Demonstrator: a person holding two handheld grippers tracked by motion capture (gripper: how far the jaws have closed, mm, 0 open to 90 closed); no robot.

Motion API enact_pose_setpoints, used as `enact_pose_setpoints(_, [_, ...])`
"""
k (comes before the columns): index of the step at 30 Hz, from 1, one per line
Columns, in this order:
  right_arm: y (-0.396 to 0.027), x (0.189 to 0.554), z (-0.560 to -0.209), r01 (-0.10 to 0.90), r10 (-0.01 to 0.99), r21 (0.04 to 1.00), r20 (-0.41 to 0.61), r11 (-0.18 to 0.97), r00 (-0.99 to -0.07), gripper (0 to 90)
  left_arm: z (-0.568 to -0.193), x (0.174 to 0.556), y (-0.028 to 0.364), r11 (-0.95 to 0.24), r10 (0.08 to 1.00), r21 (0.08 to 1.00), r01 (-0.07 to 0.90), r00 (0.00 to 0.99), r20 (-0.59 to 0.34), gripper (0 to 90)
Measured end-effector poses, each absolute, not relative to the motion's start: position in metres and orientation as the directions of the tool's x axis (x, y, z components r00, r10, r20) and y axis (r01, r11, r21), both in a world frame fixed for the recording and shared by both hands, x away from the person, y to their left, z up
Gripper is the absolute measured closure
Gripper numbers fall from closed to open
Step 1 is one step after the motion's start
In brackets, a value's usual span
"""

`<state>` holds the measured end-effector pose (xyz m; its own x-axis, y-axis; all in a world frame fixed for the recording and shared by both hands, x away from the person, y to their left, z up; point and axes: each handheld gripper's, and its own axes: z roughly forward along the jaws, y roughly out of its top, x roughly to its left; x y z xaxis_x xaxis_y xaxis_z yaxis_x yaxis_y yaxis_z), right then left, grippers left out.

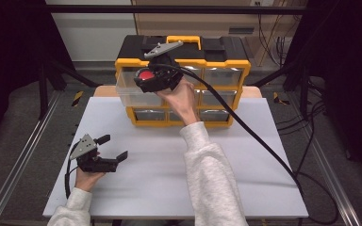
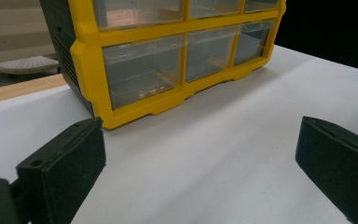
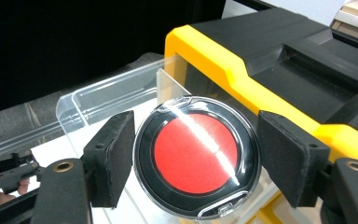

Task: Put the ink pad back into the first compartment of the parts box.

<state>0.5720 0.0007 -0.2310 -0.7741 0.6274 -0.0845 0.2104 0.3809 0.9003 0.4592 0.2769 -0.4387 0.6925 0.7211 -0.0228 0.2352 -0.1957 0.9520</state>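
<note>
A round black case with a red centre and a clear lid (image 3: pixel 196 158) sits between the pads of my right gripper (image 3: pixel 196 161), which is shut on it. That gripper (image 1: pixel 146 77) holds the case (image 1: pixel 145 76) over a clear drawer (image 1: pixel 127 92) pulled out of the top left of a yellow and black drawer cabinet (image 1: pixel 226 63). The drawer (image 3: pixel 107 100) lies just beneath the case. My left gripper (image 1: pixel 112 147) rests low at the front left of the white table (image 1: pixel 169 160), jaws wide apart and nothing between them (image 2: pixel 200 163).
The cabinet (image 2: pixel 135 37) stands at the table's far middle, with several shut clear drawers. A thick black cable (image 1: pixel 254 136) trails from the right gripper across the table to the right. Metal rails run along both sides of the table.
</note>
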Motion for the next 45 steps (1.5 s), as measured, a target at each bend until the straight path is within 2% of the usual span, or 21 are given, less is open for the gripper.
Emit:
enact_pose_setpoints(10, [-0.002,0.575,-0.235,0.243,0.637,0.896,-0.055,0.371,-0.769,29.9,-0.439,0.459,0.277,-0.198,0.721,0.951,0.237,0.693,-0.022,1.3])
enact_pose_setpoints(21, [-0.001,0.575,-0.237,0.236,0.638,0.904,-0.051,0.357,-0.769,28.1,-0.439,0.459,0.276,-0.202,0.719,0.95,0.237,0.694,-0.02,1.3])
enact_pose_setpoints(33, [-0.004,0.569,-0.23,0.206,0.637,0.934,-0.03,0.293,-0.77,19.8,-0.439,0.459,0.276,-0.199,0.72,0.951,0.236,0.694,-0.022,1.3])
enact_pose_setpoints(38, [-0.009,0.562,-0.226,0.179,0.641,0.952,-0.022,0.247,-0.767,12.3,-0.439,0.459,0.276,-0.201,0.718,0.951,0.236,0.696,-0.021,1.3])
enact_pose_setpoints(45, [-0.019,0.548,-0.223,0.151,0.65,0.966,-0.023,0.21,-0.76,6.8,-0.439,0.46,0.276,-0.201,0.718,0.95,0.238,0.696,-0.023,1.3])
